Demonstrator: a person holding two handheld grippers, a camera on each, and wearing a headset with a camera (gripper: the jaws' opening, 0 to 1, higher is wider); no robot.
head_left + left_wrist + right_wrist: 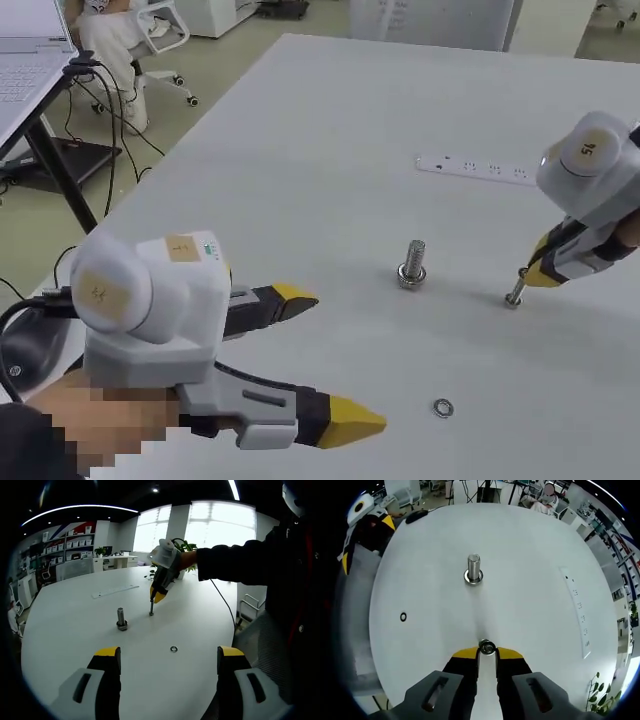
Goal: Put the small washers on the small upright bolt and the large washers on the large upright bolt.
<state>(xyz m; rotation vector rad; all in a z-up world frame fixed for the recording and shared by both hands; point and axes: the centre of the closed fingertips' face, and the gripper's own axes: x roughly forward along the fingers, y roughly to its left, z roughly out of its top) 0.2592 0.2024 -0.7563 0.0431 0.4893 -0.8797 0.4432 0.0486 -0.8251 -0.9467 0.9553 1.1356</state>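
The right gripper view looks straight down on the small bolt (486, 646), so it appears as a round metal ring at the tips of the right gripper (486, 655); the head view shows the same small bolt (515, 294) from the side as a thin upright stem, to the right of the large bolt (412, 265); the left gripper view takes in a person's dark sleeve and bright windows beyond the large bolt; the bench is a plain white table (330, 130), with a white power strip (475, 168) lying beyond the large bolt, a loose washer (443, 407) lying on its near side, and a laptop (25, 60) off to its far left; the left gripper (325, 357) has its yellow-tipped jaws spread wide, empty; the right gripper's jaws are drawn nearly together, flanking the small bolt's top; whether they pinch anything I cannot tell.
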